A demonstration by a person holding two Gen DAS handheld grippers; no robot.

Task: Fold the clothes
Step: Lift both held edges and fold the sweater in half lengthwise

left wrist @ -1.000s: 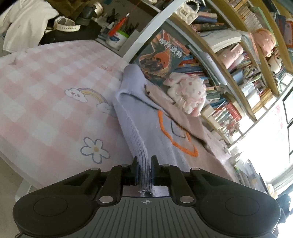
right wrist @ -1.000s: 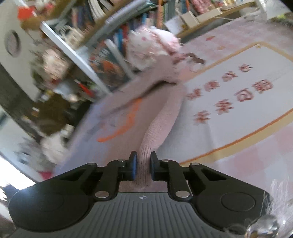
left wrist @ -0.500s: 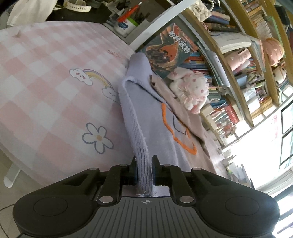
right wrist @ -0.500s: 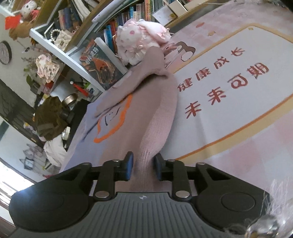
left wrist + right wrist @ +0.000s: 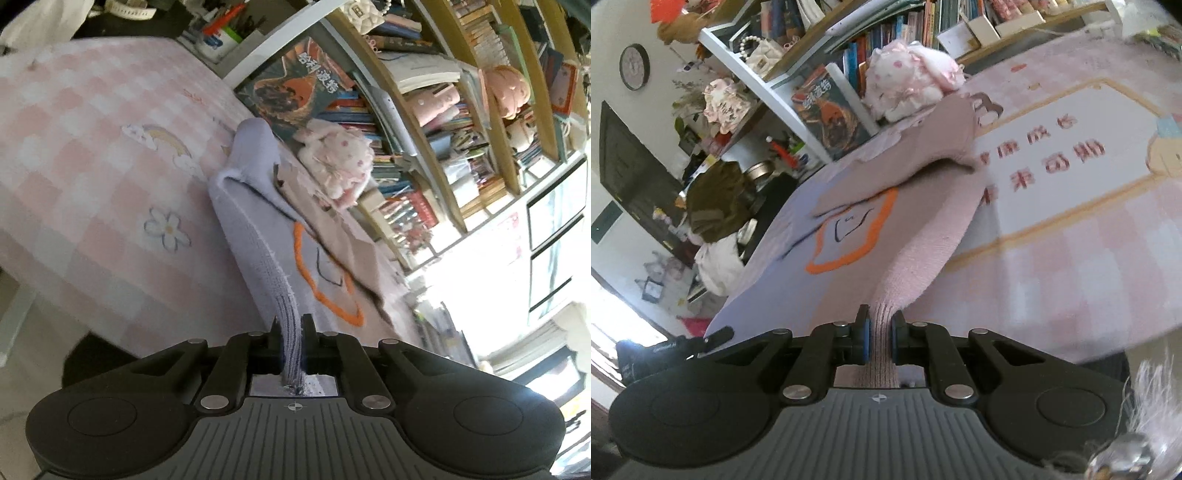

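Both grippers held a knit sweater (image 5: 266,229) stretched across a bed covered in a pink checked sheet (image 5: 74,155). In the left wrist view, the left gripper (image 5: 291,328), at the bottom centre of the frame, had its jaws closed on the lavender ribbed hem, the fabric running up toward the frame's centre. In the right wrist view, the right gripper (image 5: 880,325), also at bottom centre, had its jaws clamped on the pink ribbed edge of the same sweater (image 5: 923,221), whose orange-outlined motif (image 5: 849,236) showed at centre left. A pink plush toy (image 5: 908,88) sat just beyond the garment, against a bookshelf (image 5: 849,55) crowded with books across the top of the frame. A white panel with red characters (image 5: 1063,155) lay on the bed at right.
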